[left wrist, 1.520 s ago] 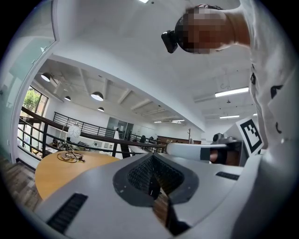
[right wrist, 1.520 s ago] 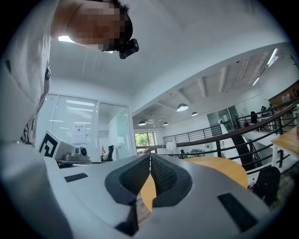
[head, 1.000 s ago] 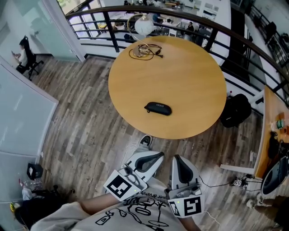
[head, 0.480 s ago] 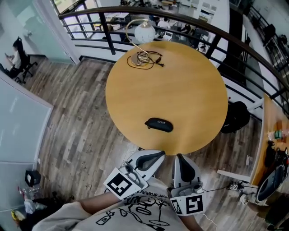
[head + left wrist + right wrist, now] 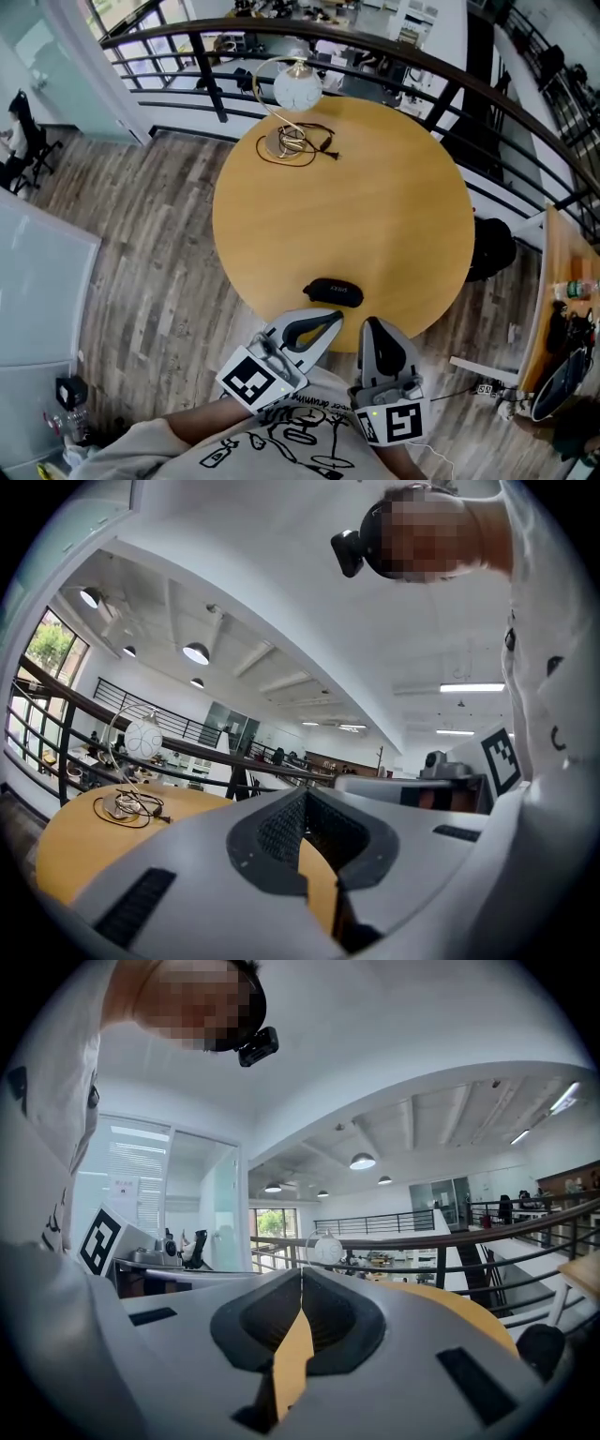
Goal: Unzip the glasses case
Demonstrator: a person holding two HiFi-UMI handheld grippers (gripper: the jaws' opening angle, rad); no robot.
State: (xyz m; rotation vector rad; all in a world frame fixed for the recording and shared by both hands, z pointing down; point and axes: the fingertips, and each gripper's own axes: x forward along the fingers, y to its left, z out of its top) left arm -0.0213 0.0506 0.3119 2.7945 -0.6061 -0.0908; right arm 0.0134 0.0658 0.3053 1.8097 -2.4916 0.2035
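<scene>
The glasses case (image 5: 333,292) is black and lies flat on the round wooden table (image 5: 375,206), close to the near edge, a little left of the middle of that edge. Its long axis runs from left to right, almost along the edge, and the right end is slightly nearer to the person. Where the zipper pull is, I cannot tell.

The left gripper (image 5: 332,321) and the right gripper (image 5: 372,324) are both near the person's chest, just before the near edge of the table, and they do not touch the case. In the left gripper view the jaws are pressed together at the tips with nothing between them; in the right gripper view it is the same.

At the far edge of the table stands a lamp (image 5: 296,84) with a white globe, and a coiled cable (image 5: 298,145) lies beside its base.
</scene>
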